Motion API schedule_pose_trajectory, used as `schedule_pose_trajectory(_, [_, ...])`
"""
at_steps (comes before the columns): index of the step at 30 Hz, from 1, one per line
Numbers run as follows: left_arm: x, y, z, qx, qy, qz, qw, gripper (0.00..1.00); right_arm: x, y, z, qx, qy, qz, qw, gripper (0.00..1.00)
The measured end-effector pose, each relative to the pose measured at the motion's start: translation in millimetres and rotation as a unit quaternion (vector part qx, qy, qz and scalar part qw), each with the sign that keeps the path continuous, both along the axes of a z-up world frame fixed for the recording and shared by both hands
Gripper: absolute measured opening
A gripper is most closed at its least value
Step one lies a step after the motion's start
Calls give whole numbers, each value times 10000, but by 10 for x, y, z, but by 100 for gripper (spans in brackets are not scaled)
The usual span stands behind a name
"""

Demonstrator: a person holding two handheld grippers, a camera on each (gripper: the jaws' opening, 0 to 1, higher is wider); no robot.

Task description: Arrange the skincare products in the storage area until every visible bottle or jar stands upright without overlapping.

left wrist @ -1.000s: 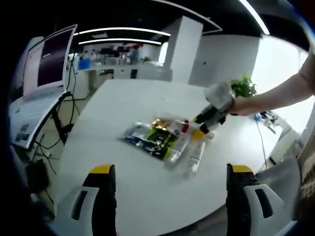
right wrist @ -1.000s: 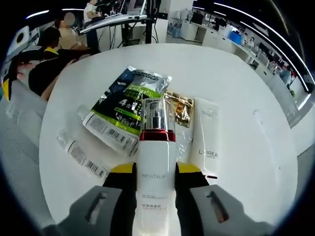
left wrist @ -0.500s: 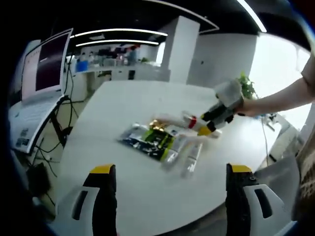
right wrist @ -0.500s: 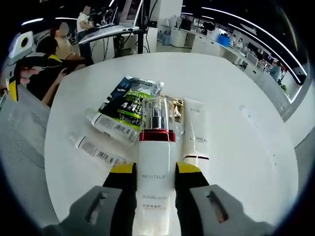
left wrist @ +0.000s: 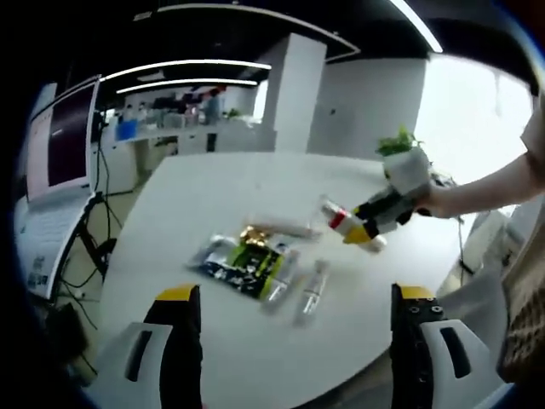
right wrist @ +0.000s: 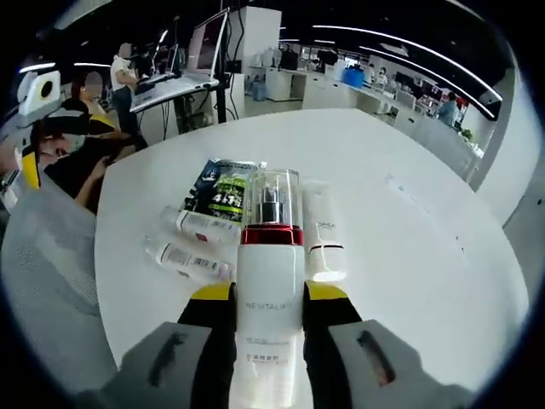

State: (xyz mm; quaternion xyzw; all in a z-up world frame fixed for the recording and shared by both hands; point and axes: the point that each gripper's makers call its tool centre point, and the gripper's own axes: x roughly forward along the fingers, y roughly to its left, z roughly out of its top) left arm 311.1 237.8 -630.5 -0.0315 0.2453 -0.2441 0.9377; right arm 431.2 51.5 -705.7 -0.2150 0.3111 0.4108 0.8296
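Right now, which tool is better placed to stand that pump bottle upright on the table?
The right tool, most likely: its jaws are already shut on the pump bottle, lifted above the white table. The left tool is open, holds nothing, and sits back near the table's edge.

Right gripper view: pump bottle [right wrist: 270, 290] clamped between jaws of right hand-held gripper [right wrist: 269, 298], held above surface [right wrist: 409, 256]. Beyond it on surface, a cluster: sachet [right wrist: 219, 191] farthest, tube [right wrist: 320, 241] lying to its right, two bottles lying down left of centre, one [right wrist: 204, 226] just below sachet, other [right wrist: 183, 258] nearer camera. Left gripper view: left hand-held gripper [left wrist: 289, 354] with jaws spread wide, well short of cluster; right hand-held gripper [left wrist: 375, 223] entering from right, above surface, right of cluster.
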Motion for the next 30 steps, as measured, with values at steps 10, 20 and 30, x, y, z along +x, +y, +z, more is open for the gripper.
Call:
schedule_pose_trajectory(10, [-17, -245, 199, -101, -164, -281, 9994, 90, -275, 30, 393, 611, -349, -359, 9969, 28])
schedule_pose_trajectory(20, [-33, -524, 398, -263, -284, -609, 9974, 89, -513, 34, 649, 984, -677, -627, 9909, 28])
schedule_pose_trajectory(30, [-19, -697, 527, -478, -315, -727, 9957, 89, -750, -18, 823, 1424, -863, -1087, 9800, 28])
